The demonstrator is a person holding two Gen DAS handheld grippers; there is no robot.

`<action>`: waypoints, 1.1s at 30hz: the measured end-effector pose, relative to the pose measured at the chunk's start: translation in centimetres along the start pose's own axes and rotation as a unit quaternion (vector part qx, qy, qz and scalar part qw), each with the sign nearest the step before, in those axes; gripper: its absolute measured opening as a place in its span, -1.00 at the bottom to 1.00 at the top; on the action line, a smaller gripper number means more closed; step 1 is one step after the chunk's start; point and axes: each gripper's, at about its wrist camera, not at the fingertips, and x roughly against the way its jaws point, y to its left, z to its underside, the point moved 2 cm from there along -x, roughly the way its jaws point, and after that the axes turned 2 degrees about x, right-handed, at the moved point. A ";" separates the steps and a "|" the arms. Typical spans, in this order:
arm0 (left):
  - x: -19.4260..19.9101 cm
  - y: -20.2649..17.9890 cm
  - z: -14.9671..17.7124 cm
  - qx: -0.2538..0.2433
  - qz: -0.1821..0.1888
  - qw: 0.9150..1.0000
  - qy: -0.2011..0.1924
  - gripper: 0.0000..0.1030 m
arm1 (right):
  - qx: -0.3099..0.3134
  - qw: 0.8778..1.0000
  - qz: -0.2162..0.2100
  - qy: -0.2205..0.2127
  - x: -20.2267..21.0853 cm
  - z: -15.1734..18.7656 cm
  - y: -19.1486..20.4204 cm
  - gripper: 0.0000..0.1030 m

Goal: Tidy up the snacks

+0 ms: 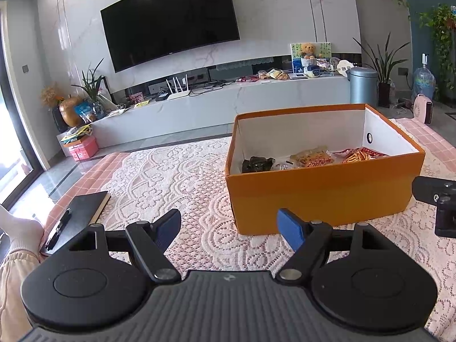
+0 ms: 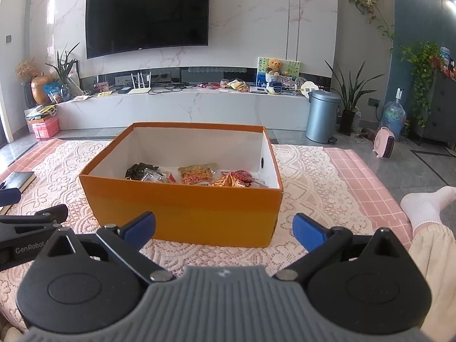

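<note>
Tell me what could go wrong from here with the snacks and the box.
Both the left hand-held gripper and the right hand-held gripper are open and empty, close to the orange box.
1. A push on its near wall might slide the box over the lace cloth.
2. The snack packets lie bunched against that wall, so reaching in could crush one or catch two together.

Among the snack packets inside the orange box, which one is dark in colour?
The dark packet at the left end of the orange box. The other packets beside it are orange and red.
</note>
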 end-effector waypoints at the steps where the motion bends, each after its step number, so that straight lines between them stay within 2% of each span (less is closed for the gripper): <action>1: 0.0 0.0 0.0 0.000 0.000 1.000 0.000 0.75 | 0.001 1.000 0.000 -0.002 0.0 0.0 0.0 0.93; 33: 0.0 -0.1 0.1 -0.001 0.005 1.000 0.002 0.75 | 0.004 1.000 0.003 -0.002 0.2 0.2 0.1 0.93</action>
